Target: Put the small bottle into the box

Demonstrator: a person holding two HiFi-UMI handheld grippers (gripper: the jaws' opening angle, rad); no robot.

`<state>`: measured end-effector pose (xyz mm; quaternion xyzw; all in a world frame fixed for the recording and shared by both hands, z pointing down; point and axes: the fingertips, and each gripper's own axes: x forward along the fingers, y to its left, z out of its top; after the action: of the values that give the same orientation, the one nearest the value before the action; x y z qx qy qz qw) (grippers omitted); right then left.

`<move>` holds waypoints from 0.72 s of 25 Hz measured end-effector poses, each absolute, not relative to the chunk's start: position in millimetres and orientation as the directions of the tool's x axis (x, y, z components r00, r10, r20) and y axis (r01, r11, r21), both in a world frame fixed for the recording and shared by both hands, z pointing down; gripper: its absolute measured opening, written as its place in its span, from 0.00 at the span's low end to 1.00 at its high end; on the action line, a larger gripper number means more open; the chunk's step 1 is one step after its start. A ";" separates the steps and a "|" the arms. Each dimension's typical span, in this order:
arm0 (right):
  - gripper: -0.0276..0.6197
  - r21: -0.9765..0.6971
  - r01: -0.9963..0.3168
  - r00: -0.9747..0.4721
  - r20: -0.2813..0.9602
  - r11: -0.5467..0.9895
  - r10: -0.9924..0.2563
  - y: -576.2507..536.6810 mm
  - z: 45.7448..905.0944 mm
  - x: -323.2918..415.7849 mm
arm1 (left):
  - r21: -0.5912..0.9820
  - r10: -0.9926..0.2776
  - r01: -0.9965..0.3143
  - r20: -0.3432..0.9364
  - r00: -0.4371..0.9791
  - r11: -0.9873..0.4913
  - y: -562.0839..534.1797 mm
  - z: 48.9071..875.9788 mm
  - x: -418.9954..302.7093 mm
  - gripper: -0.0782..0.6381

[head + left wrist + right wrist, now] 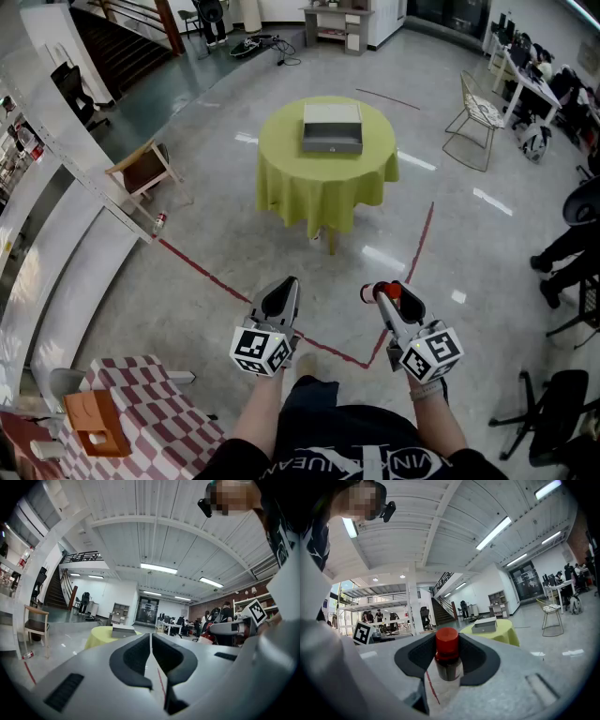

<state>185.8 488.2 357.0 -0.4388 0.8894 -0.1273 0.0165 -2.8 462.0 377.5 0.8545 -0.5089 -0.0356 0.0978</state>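
Red-capped small bottle with a dark body [448, 658] is clamped between the black pads of my right gripper [384, 292], held level. Left gripper [151, 654]: jaws pressed together, nothing in them. Grey rectangular box [332, 128] lies on the round table with the yellow-green cloth [323, 187], well ahead across the floor; whether its top is open I can't tell. Step in hand, by my judgement: the carry. Hold the squeeze steady, tool level, approach squarely, bring the bottle over the box before lowering, and loosen only once it rests inside.
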 end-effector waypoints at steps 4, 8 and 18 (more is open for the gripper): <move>0.27 -0.243 -0.802 -0.580 0.103 0.545 -0.808 457.1 364.1 165.5 | 0.201 -0.862 -0.848 0.034 0.506 -0.490 428.9 376.2 -25.2 0.14; 0.27 -0.241 -0.821 -0.554 0.118 0.517 -0.824 430.1 371.9 148.2 | 0.207 -0.845 -0.832 0.043 0.533 -0.514 401.4 381.0 -45.4 0.14; 0.27 -0.271 -0.866 -0.468 0.141 0.421 -0.872 388.7 388.6 128.3 | 0.235 -0.824 -0.812 0.071 0.562 -0.534 357.1 403.8 -89.4 0.14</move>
<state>128.3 388.7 388.6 -0.5155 0.8428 -0.1544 0.0105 -89.4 357.1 403.8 0.8755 -0.4671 -0.0244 0.1214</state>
